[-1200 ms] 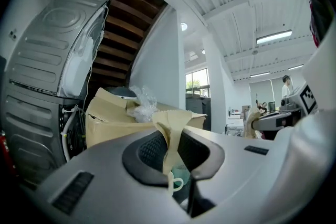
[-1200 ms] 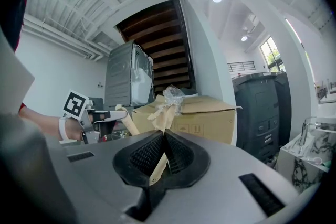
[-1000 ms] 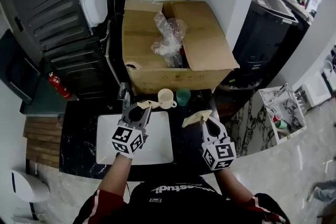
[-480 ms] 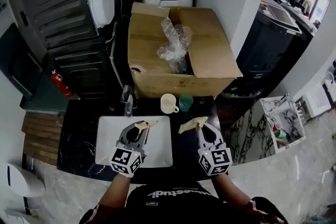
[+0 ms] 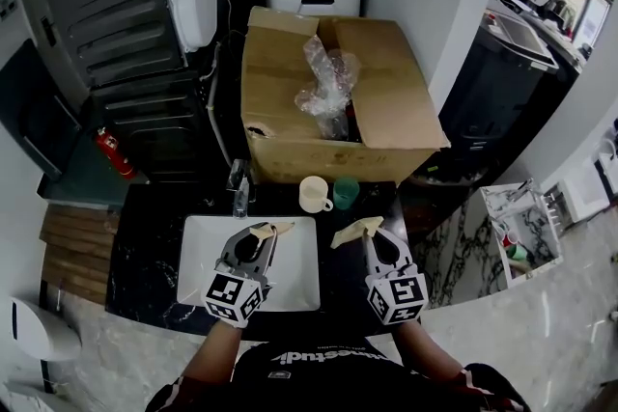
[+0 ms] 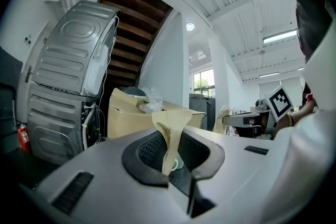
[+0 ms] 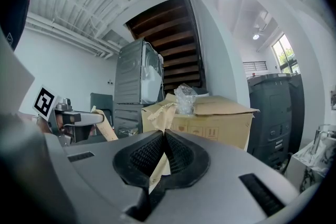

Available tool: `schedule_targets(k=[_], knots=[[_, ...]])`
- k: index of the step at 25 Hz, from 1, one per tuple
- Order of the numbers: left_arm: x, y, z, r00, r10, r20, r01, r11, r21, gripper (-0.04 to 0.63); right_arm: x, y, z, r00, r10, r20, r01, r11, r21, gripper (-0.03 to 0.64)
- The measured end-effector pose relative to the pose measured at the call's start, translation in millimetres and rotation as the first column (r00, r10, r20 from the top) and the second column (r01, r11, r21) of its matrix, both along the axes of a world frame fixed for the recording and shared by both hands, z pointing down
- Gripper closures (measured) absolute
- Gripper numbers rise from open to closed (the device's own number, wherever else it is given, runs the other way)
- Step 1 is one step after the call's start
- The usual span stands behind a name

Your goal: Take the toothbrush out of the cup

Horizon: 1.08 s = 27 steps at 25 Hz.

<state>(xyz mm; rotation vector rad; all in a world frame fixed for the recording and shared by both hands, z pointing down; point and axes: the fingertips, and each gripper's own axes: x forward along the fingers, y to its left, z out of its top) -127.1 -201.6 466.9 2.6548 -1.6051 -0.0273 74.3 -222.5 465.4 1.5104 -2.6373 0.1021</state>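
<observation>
Left gripper (image 5: 261, 233), pinching what looks like a paper strip (image 5: 278, 227), has backed off the cream mug (image 5: 311, 193); right gripper (image 5: 367, 234) clamps another; no toothbrush shows.

Left gripper (image 5: 259, 230) and right gripper (image 5: 368, 233) grey, marker-cubed; black shirt (image 5: 319, 371), red-trimmed sleeves (image 5: 183, 389).

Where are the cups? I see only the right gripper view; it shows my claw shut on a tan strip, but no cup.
Observer: The head view shows a cream cup and a green cup side by side on the dark counter, in front of the cardboard box.
Operator: Is there a toothbrush in one of them?
Observer: From above, no toothbrush sticks out of either cup.
Operator: And the left claw?
Observer: The left gripper view shows the left claw shut on its own folded tan strip.
</observation>
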Motion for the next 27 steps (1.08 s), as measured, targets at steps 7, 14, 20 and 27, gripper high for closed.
schedule_targets(k=[7, 14, 20, 27], knots=[[6, -5, -1, 1.0, 0.009, 0.007, -0.009, 1.0, 0.007, 0.541, 3, -3, 0, 1.0, 0.011, -0.003, -0.011, 1.0, 0.007, 0.58], [10, -9, -1, 1.0, 0.016, 0.006, -0.016, 1.0, 0.009, 0.541, 6, -4, 1, 1.0, 0.02, 0.002, -0.02, 1.0, 0.002, 0.58], [16, -12, -2, 0.999, 0.024, 0.034, -0.025, 1.0, 0.02, 0.541, 7, -6, -1, 1.0, 0.024, 0.005, -0.024, 1.0, 0.002, 0.579], [21, -15, -2, 0.999, 0.036, 0.038, -0.037, 0.999, 0.021, 0.541, 5, -9, 1, 1.0, 0.02, -0.003, -0.02, 1.0, 0.003, 0.579]])
